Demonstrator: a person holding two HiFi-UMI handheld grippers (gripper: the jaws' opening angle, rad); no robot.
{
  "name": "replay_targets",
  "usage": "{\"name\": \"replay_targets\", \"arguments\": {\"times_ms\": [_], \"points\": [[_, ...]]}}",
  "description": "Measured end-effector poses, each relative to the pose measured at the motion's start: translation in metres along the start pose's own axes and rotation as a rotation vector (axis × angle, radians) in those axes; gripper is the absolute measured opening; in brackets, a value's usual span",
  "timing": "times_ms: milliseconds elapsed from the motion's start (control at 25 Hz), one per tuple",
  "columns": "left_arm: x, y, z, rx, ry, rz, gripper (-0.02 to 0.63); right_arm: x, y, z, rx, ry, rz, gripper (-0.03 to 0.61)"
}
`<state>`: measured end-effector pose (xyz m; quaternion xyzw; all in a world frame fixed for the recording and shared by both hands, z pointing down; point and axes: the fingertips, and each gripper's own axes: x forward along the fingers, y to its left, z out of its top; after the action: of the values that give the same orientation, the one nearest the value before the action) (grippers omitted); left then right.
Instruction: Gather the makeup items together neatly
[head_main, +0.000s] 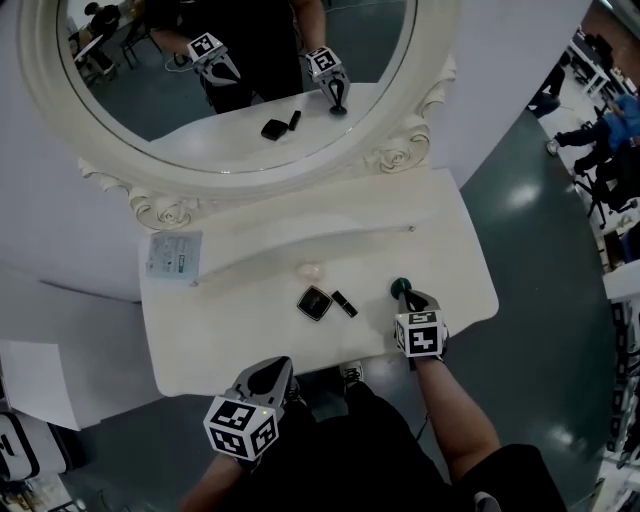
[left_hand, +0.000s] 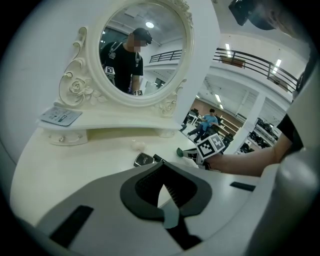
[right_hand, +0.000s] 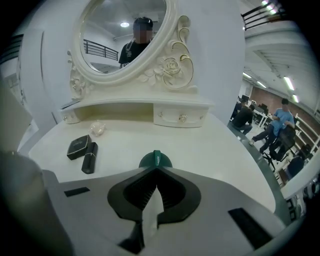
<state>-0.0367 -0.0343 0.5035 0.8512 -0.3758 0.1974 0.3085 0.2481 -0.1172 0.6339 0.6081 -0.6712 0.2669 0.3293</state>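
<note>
A black square compact (head_main: 314, 302) and a black lipstick tube (head_main: 344, 303) lie side by side in the middle of the white dressing table (head_main: 200, 330). A small pale item (head_main: 311, 271) rests just behind them. To their right, my right gripper (head_main: 407, 296) is shut on a small dark green item (head_main: 400, 288). In the right gripper view its green top (right_hand: 155, 160) pokes out past the closed jaw tips, with the compact (right_hand: 79, 146) and lipstick (right_hand: 89, 156) to the left. My left gripper (head_main: 272, 368) hangs shut and empty at the table's front edge.
A large oval mirror (head_main: 240, 90) in a carved white frame stands at the back, over a raised shelf with a small drawer (right_hand: 183, 118). A printed card (head_main: 174, 251) lies on the shelf's left end. The table's rounded right edge (head_main: 490, 290) is close to my right gripper.
</note>
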Motion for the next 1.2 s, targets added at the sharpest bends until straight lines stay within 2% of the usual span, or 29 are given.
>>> {"name": "replay_targets", "arguments": {"times_ms": [240,560,600,680,840,920,1000,1080,1200], "points": [[-0.003,0.008,-0.002,-0.008,0.008,0.000,0.009,0.013,-0.012,0.000,0.007,0.038,-0.039,0.032],[-0.006,0.013,0.002,0.001,0.006,-0.003,0.009,0.014,-0.011,0.000,0.040,0.029,-0.022,0.035],[-0.007,0.014,0.003,0.003,0.006,-0.003,0.009,0.013,-0.011,0.001,0.049,0.023,-0.017,0.053],[-0.009,0.015,0.003,0.009,0.007,-0.005,0.009,0.011,-0.012,0.004,0.069,0.003,-0.015,0.158],[-0.014,0.017,0.005,0.026,0.010,-0.014,0.009,-0.010,-0.007,0.019,0.072,-0.079,-0.041,0.164],[-0.017,0.019,0.005,0.032,0.009,-0.019,0.009,-0.021,0.014,0.026,0.048,-0.116,0.009,0.163],[-0.019,0.020,0.005,0.035,0.009,-0.025,0.009,-0.025,0.049,0.029,0.016,-0.130,0.111,0.156],[-0.021,0.021,0.005,0.038,0.007,-0.032,0.009,-0.025,0.084,0.025,-0.019,-0.112,0.205,0.155],[-0.025,0.022,0.004,0.041,0.004,-0.039,0.009,-0.018,0.119,0.014,-0.088,-0.061,0.265,0.155]]}}
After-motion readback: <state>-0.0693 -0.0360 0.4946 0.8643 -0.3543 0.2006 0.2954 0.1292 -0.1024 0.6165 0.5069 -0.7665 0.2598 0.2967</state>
